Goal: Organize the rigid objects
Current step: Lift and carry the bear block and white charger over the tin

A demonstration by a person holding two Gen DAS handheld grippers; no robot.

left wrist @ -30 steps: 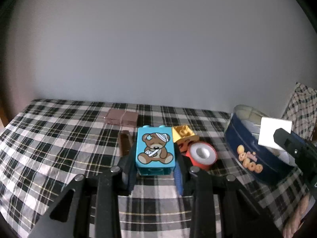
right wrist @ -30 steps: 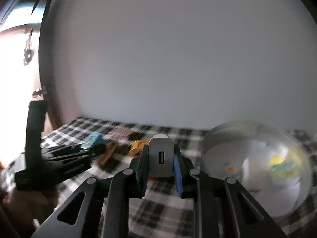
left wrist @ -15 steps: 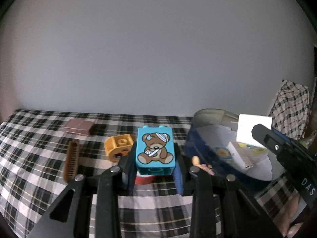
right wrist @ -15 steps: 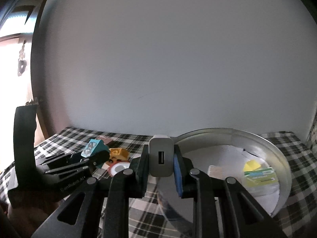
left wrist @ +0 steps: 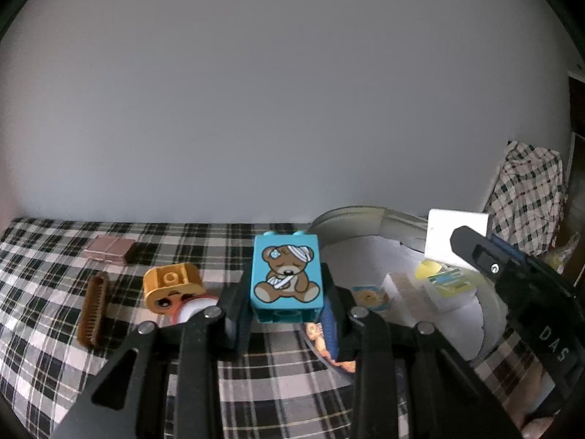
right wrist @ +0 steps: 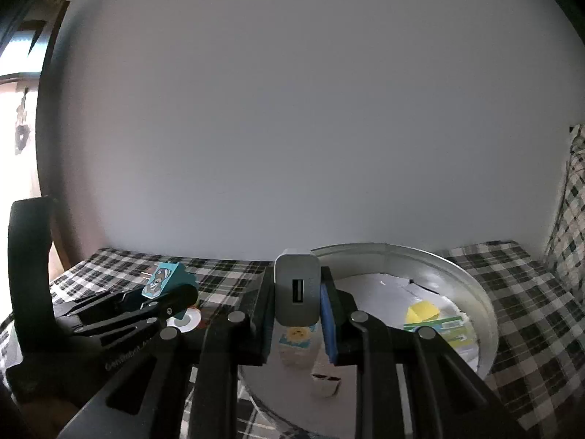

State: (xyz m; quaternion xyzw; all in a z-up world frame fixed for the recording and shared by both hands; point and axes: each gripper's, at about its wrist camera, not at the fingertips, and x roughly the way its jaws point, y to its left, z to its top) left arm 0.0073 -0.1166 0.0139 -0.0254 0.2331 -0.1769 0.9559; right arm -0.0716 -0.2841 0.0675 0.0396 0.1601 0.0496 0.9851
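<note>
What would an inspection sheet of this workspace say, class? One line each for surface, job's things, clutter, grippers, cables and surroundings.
Surface: checked cloth.
Job's things: bear block and white charger held; round tin holds papers.
Clutter: yellow block, tape roll, comb, pink case on the cloth.
Grippers: left gripper shut on block; right gripper shut on charger, above tin.
Cables: nothing seen.
Surroundings: plain wall.
</note>
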